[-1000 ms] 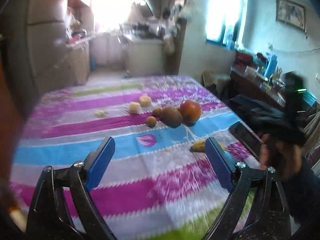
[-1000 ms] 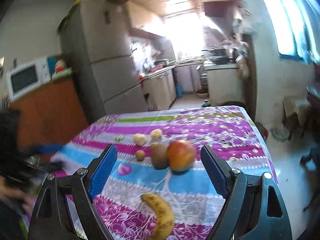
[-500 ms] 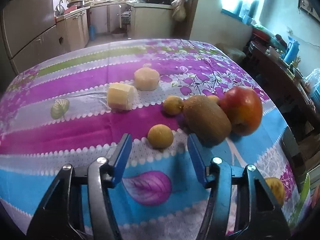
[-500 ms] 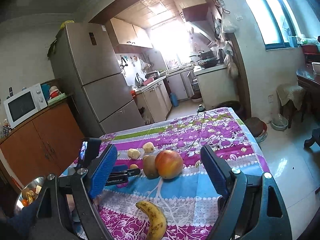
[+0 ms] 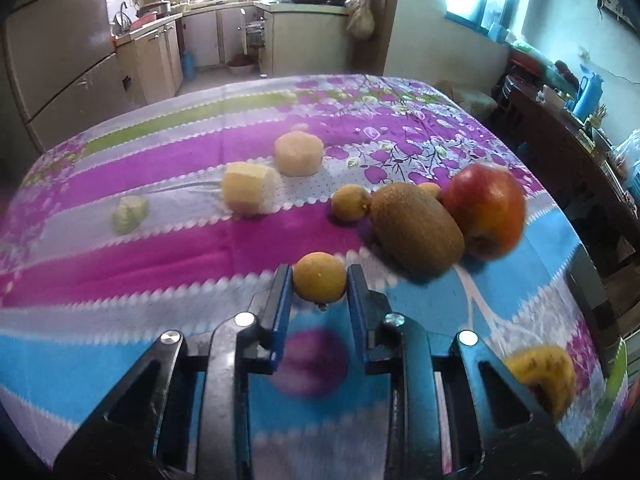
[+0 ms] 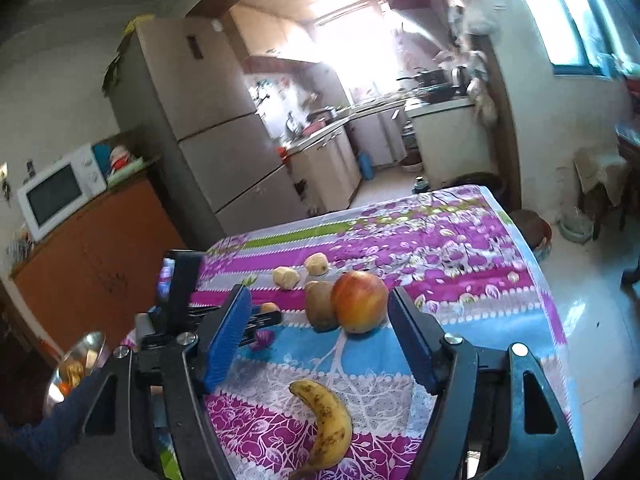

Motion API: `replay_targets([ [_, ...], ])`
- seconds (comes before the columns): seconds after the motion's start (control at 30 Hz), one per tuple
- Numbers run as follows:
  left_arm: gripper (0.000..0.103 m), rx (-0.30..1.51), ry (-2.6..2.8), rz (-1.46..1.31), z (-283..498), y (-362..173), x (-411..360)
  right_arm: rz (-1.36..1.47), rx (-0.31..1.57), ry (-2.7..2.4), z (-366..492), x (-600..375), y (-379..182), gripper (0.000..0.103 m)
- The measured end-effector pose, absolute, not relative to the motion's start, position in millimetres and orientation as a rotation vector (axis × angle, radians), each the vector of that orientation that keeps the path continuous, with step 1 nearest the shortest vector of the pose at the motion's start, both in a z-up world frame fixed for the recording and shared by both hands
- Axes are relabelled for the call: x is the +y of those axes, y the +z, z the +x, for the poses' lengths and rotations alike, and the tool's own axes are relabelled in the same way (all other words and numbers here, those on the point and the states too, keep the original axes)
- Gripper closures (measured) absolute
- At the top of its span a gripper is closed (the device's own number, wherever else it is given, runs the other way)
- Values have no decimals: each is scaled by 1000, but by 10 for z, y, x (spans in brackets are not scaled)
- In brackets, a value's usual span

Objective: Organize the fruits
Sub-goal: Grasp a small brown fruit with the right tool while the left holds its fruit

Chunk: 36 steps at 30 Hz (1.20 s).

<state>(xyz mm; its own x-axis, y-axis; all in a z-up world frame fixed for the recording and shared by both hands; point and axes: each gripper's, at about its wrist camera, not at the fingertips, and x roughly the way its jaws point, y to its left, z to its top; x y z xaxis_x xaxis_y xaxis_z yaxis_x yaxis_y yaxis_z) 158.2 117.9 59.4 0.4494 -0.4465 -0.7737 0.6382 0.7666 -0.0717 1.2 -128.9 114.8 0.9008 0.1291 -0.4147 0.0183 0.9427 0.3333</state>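
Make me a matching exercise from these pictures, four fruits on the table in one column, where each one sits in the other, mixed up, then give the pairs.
Things:
1. small round yellow-orange fruit
2. fuzzy brown kiwi
3. spotted yellow banana
4. red and yellow apple

Places:
A. alone on the near part of the striped tablecloth
B. between the left tool's blue fingers
C. at the cluster's right end
D. touching the apple's left side

Pairs: 1-B, 2-D, 3-A, 4-C
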Motion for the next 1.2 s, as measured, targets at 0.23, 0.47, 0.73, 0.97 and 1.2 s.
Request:
replay_targets([
  [0.23, 75, 833, -687, 143, 1249, 752, 1694, -34, 661, 210, 780, -753, 1264, 30],
  [0.47, 75, 846, -694, 51, 1342, 666, 1889, -192, 910, 289, 1858, -471, 945, 43],
  [0.73, 75, 868, -719, 0, 1428, 600, 1920, -366, 1076, 279, 2444, -191, 532, 45],
  [0.97, 75, 874, -725, -11, 1440, 556, 1931, -428, 1159, 244, 2619, -197, 291, 60],
  [1.2, 75, 885, -733, -29, 1440, 536, 1943, -449, 1189, 221, 2652, -229, 171, 60],
])
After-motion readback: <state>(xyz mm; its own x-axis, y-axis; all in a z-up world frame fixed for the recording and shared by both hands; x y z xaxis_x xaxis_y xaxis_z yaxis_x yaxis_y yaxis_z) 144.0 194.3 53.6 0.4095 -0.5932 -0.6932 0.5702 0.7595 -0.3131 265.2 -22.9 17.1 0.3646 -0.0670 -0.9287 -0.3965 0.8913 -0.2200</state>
